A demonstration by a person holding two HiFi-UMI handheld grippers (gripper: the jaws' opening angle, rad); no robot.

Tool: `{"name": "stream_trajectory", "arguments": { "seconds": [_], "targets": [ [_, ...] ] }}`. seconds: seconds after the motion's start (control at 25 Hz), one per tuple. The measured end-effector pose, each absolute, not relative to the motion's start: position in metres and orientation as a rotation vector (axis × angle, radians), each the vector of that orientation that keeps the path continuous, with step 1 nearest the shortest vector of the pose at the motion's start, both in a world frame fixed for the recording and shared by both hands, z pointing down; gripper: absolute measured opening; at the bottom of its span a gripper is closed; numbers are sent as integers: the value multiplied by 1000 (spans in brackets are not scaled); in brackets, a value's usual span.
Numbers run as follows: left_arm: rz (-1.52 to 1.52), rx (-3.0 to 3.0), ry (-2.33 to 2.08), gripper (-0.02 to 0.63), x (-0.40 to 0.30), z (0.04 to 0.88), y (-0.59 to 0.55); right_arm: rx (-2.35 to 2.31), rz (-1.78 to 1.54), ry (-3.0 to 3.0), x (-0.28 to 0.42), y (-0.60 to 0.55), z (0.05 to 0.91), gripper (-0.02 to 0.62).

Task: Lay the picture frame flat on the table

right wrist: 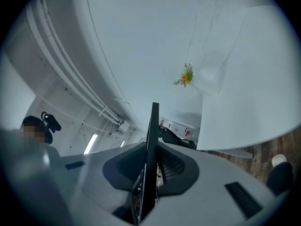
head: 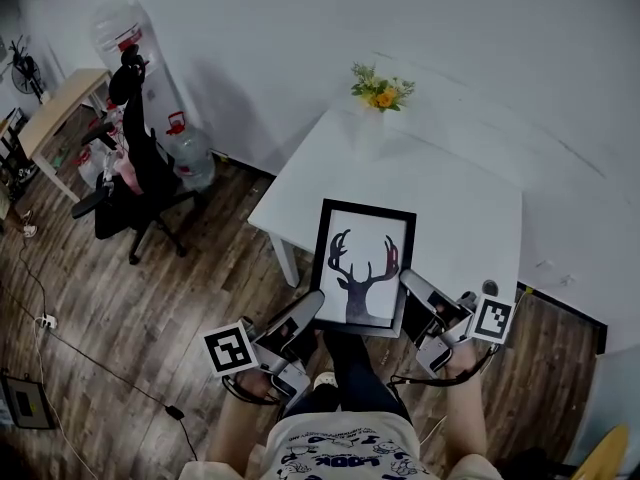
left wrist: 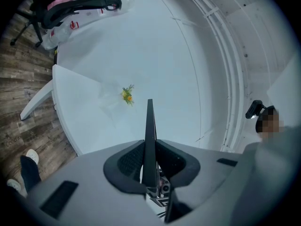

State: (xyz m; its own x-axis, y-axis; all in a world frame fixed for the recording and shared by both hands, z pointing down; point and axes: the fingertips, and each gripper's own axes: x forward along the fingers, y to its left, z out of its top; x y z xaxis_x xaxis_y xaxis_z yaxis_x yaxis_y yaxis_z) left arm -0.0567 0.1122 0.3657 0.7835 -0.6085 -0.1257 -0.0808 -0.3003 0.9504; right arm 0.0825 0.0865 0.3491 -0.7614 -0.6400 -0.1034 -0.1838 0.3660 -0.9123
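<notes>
While edge-on, frame between both tools

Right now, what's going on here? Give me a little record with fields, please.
Held thing: picture frame with a deer silhouette
Left gripper: shut on the frame's left side
Right gripper: shut on its right side
Frame's place: over the near end of the white table, picture facing up
On the table: vase of flowers at the far end
Nearby: office chair

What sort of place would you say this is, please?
Probably an office or workroom: a black swivel chair near a water dispenser, a wooden desk, and a white table.
</notes>
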Motion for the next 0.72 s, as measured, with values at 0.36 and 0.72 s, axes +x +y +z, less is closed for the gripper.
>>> {"name": "stream_trajectory", "arguments": {
  "seconds": [0.36,0.72],
  "targets": [
    [-593,1796,-586,83,-56,375,22,-671,-1417,2213,81,-10,357,82],
    [-591,1776,-652,83,-45,381,-63,-641,-1475,2226,92,-101,366,82]
  ]
}}
